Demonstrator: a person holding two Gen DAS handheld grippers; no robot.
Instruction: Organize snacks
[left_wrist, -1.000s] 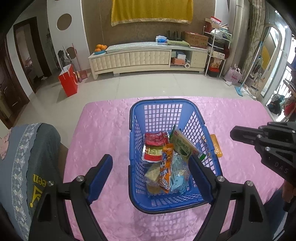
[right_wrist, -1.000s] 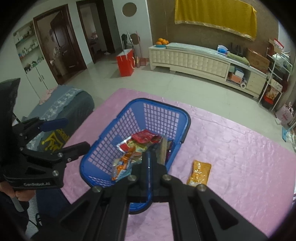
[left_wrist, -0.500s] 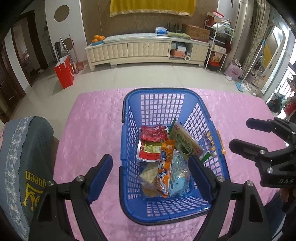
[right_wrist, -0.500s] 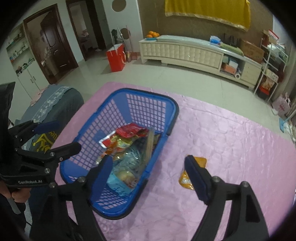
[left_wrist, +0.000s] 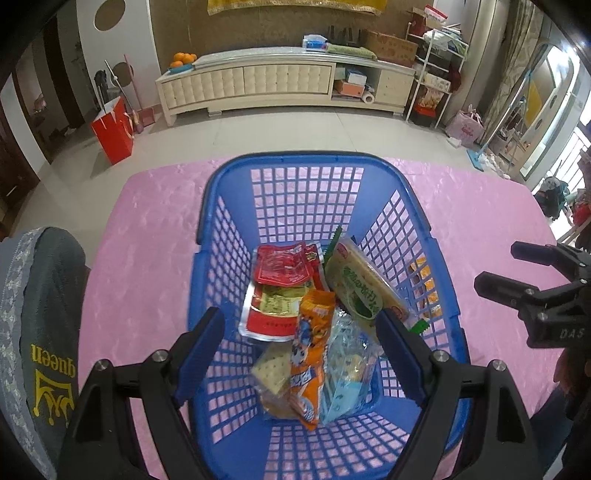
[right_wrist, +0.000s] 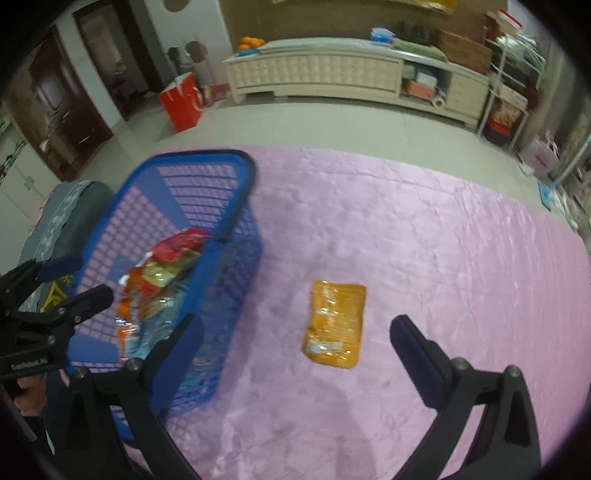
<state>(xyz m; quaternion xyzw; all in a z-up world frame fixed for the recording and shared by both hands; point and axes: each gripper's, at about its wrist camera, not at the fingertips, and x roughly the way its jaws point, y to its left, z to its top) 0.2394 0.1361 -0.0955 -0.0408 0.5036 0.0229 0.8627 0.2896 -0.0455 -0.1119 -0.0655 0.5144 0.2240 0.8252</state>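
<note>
Now that its jaws have just been opening with nothing between them, the right gripper (right_wrist: 295, 339) stands spread above the orange packet (right_wrist: 334, 325), which lies flat on the pink surface (right_wrist: 443, 229) beside the basket (right_wrist: 236, 229). The left gripper (left_wrist: 301, 345) hangs spread and empty over the basket's snacks (left_wrist: 314, 332). Judged remaining: one packet.

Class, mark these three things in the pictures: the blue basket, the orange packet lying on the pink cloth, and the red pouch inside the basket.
blue basket (left_wrist: 295, 161): left wrist view, far rim.
orange packet (right_wrist: 334, 323): right wrist view, middle of its face.
red pouch (left_wrist: 282, 263): left wrist view, upper half.
</note>
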